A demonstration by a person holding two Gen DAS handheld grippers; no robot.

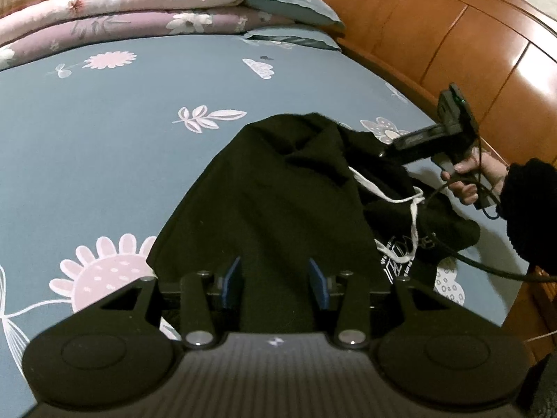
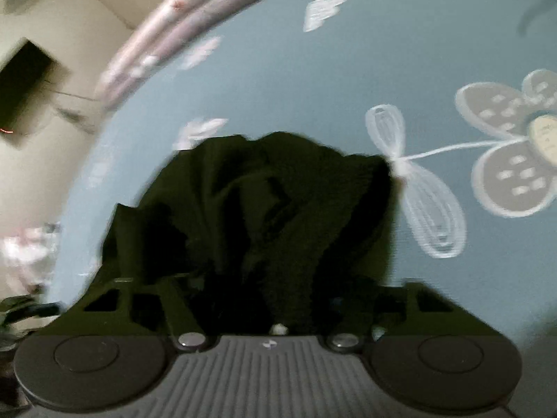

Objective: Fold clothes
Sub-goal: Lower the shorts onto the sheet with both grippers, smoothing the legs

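Note:
A black hooded garment [image 1: 278,202] with a white drawstring [image 1: 414,209] and white print [image 1: 397,261] lies bunched on the blue flowered bed sheet [image 1: 104,139]. My left gripper [image 1: 275,282] is open, its blue pads [image 1: 231,282] apart with the black cloth lying between them. My right gripper [image 1: 383,153], held by a hand [image 1: 466,177], has its tip at a raised fold at the garment's far right and looks shut on it. In the right wrist view the garment [image 2: 264,209] is heaped over the right gripper [image 2: 275,299] and hides its fingers.
Folded pink and purple quilts [image 1: 139,10] and grey-blue pillows [image 1: 296,3] are stacked at the far end of the bed. A wooden headboard [image 1: 452,35] runs along the right side. A black cable [image 1: 470,261] trails from the right gripper across the garment's corner.

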